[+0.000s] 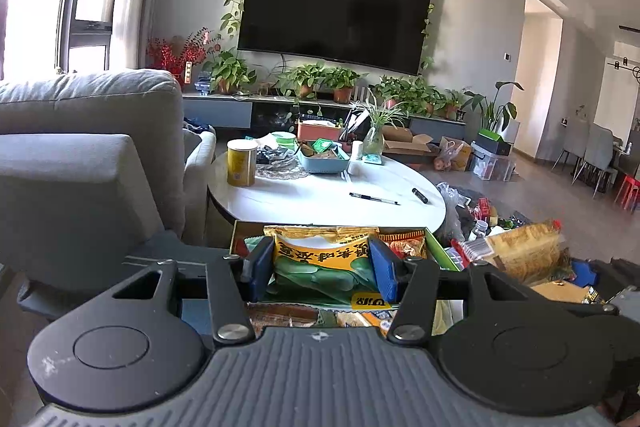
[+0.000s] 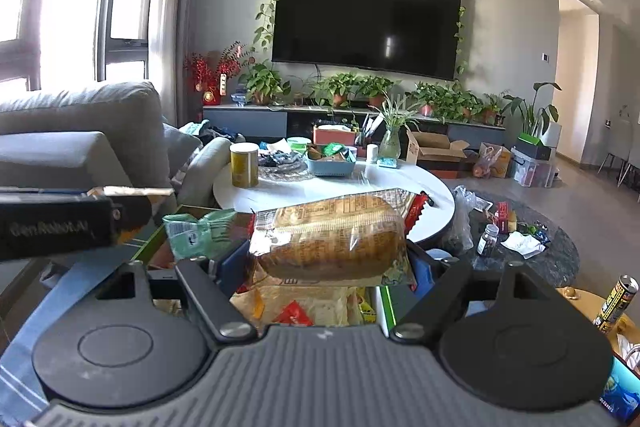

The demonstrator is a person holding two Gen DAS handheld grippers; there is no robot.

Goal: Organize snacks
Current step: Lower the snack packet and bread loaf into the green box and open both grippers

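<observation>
In the lower middle of my left view, my left gripper (image 1: 322,269) pinches a green-and-yellow snack bag (image 1: 326,263) over the snack box (image 1: 440,247); my right gripper (image 2: 328,259) clamps a wrapped bread loaf (image 2: 328,239). Slick film could slip, or I crush the bread; farther up-frame, the white worktop (image 1: 320,195) edge could snag either.

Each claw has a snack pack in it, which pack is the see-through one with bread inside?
The bread pack in the right claw: clear wrap shows a brown loaf. The left claw grips an opaque green and yellow printed bag.
</observation>
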